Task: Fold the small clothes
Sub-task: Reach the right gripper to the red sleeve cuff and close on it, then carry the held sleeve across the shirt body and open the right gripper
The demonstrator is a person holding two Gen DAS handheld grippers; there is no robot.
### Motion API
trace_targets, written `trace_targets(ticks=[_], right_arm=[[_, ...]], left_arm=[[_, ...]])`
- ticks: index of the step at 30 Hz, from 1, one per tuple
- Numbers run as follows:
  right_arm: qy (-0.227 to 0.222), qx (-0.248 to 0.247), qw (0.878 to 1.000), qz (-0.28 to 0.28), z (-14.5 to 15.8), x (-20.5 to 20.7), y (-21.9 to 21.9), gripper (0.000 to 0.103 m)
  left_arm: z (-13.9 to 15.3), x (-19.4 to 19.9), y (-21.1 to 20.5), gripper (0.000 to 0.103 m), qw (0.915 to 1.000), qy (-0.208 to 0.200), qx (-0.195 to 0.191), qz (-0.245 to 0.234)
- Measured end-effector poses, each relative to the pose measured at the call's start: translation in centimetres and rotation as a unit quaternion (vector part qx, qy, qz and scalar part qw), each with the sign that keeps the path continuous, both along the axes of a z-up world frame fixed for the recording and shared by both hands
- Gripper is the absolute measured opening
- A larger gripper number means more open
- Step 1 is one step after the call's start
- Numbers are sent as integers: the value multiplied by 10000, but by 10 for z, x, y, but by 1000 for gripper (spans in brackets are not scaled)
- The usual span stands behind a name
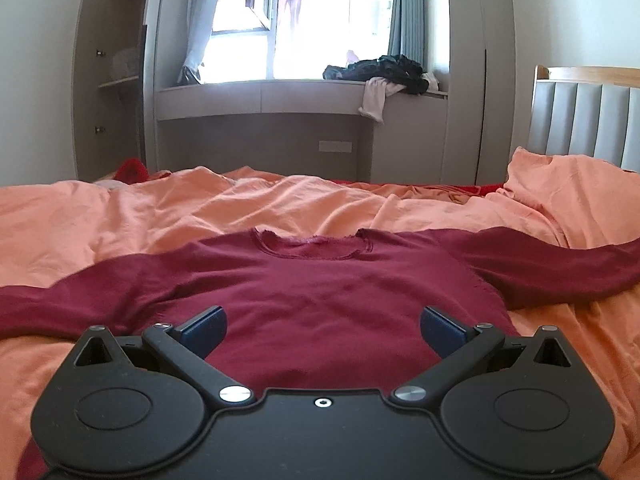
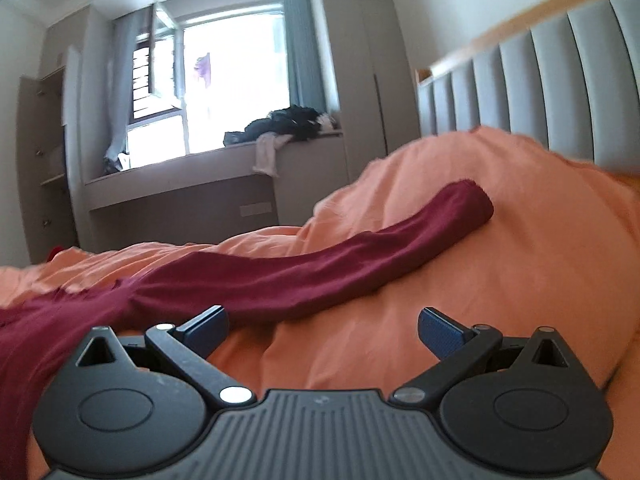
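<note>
A dark red long-sleeved top (image 1: pixel 320 280) lies flat on the orange bedding (image 1: pixel 120 216), neckline away from me, sleeves spread left and right. My left gripper (image 1: pixel 322 326) is open and empty, low over the top's lower body. In the right wrist view the top's right sleeve (image 2: pixel 320 264) stretches up to the right over a hump of orange bedding (image 2: pixel 480 300), its cuff (image 2: pixel 472 204) at the far end. My right gripper (image 2: pixel 322 328) is open and empty, just in front of the sleeve, its left finger (image 2: pixel 204 332) close to the cloth.
A grey padded headboard (image 2: pixel 540 80) stands at the right. A window bench (image 1: pixel 260 96) with a pile of dark clothes (image 1: pixel 384 68) runs beyond the bed. An open wardrobe (image 1: pixel 112 80) stands at the far left. Something red (image 1: pixel 130 170) lies at the bed's far edge.
</note>
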State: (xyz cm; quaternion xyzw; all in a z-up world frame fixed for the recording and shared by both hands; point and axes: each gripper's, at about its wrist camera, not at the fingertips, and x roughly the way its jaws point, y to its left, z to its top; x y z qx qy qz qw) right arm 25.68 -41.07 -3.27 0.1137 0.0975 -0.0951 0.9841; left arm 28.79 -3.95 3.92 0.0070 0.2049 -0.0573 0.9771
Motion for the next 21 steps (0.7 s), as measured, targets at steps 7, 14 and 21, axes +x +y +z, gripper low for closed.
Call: trace_targets(ticks=[7,14,21], right_arm=[[130,240,9975,-646,9,52,-42,103],[-40,532,9865,-1548,18,85,-81,88],[100,685,9722,-2239,27,108,-97,25]], left_arm=[[-15,14,8,103,9999,-16,105,29],[-18,17,25,103,9998,76,-15,169],[-11,22,35,103,9992,66,-162,372]])
